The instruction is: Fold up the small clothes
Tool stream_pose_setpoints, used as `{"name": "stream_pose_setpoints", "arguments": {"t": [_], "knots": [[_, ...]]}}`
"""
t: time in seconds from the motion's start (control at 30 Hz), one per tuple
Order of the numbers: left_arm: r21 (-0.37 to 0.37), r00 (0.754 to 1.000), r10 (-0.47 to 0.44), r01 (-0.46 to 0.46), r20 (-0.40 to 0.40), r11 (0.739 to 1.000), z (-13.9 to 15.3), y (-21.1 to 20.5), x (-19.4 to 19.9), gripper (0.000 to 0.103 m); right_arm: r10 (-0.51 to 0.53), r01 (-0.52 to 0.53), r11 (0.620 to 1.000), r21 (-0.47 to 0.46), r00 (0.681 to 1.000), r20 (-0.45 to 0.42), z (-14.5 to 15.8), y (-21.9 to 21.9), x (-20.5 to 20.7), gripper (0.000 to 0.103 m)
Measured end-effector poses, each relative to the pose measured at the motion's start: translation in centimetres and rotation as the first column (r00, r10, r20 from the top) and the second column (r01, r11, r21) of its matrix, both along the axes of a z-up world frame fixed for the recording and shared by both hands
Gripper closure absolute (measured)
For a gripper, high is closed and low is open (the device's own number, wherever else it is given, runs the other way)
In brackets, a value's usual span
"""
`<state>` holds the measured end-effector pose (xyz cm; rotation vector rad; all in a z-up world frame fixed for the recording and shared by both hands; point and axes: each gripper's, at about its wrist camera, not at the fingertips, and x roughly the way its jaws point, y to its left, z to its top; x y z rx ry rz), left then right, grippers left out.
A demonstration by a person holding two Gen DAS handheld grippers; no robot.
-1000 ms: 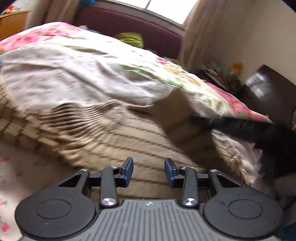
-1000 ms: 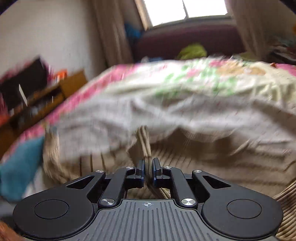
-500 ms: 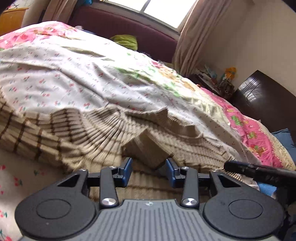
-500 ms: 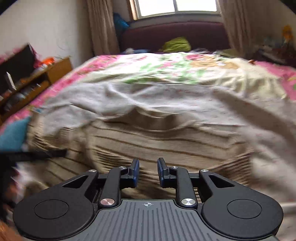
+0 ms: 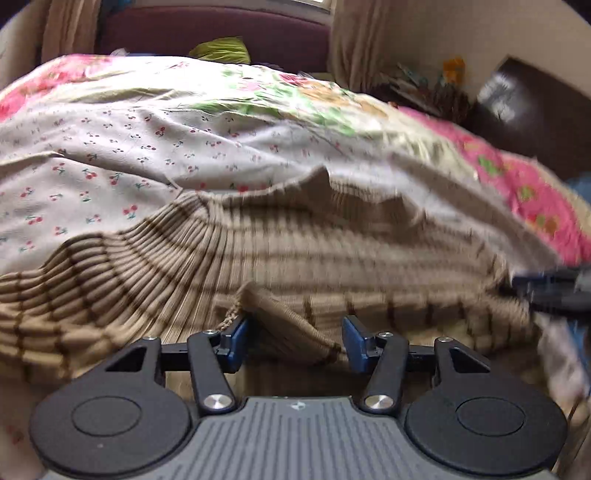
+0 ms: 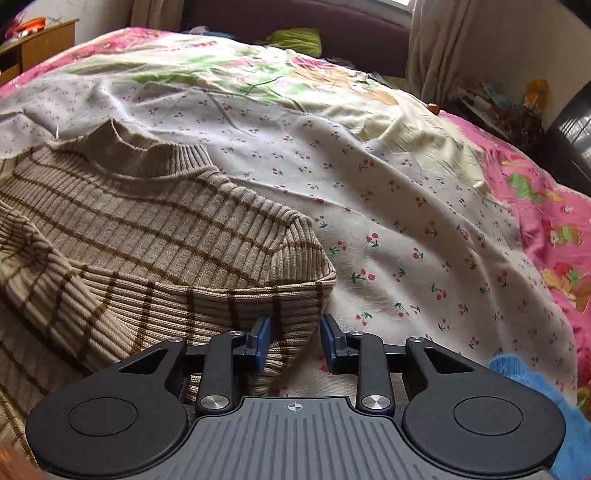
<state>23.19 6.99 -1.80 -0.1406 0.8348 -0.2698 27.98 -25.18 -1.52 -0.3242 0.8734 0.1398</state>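
Observation:
A beige ribbed sweater with brown stripes (image 5: 258, 254) lies on the cherry-print sheet (image 5: 110, 162) on the bed. My left gripper (image 5: 291, 341) is open, and a folded cuff of the sweater (image 5: 291, 328) lies between its jaws. In the right wrist view the sweater (image 6: 122, 229) lies to the left with its collar (image 6: 147, 155) toward the far side. My right gripper (image 6: 293, 341) is open around the sweater's right edge (image 6: 291, 325). The right gripper's fingers (image 5: 554, 288) show blurred at the right of the left wrist view.
A pink floral bedspread (image 6: 546, 206) covers the bed's right side. A blue cloth (image 6: 532, 376) lies at the near right. A dark sofa (image 5: 221, 29) with a green item (image 5: 221, 46) stands under the window. A wooden cabinet (image 6: 40, 44) stands at the far left.
My right gripper has opened, let go of the sweater fabric and moved to the sweater's right edge. My left gripper has opened wider and moved down over a fold of the sweater.

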Motion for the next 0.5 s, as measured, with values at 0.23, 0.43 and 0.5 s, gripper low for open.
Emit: {"name": "stream_pose_setpoints", "arguments": {"t": [0.23, 0.43, 0.5], "knots": [[0.077, 0.999, -0.035, 0.036, -0.025, 0.996, 1.7, 1.5, -4.6, 0.04, 0.095, -0.095, 0.995, 0.007, 0.995, 0.023, 1.9, 1.1, -1.1, 0.072], [0.003, 0.996, -0.071, 0.071, 0.058, 0.997, 4.4, 2.0, -1.4, 0.04, 0.328, -0.329, 0.943, -0.053, 0.944, -0.02, 1.9, 3.9, -0.4, 0.068], [-0.009, 0.996, -0.09, 0.09, 0.024, 0.996, 3.4, 1.8, 0.8, 0.04, 0.398, -0.402, 0.909, -0.106, 0.916, -0.055, 1.1, 4.6, -0.1, 0.068]]}}
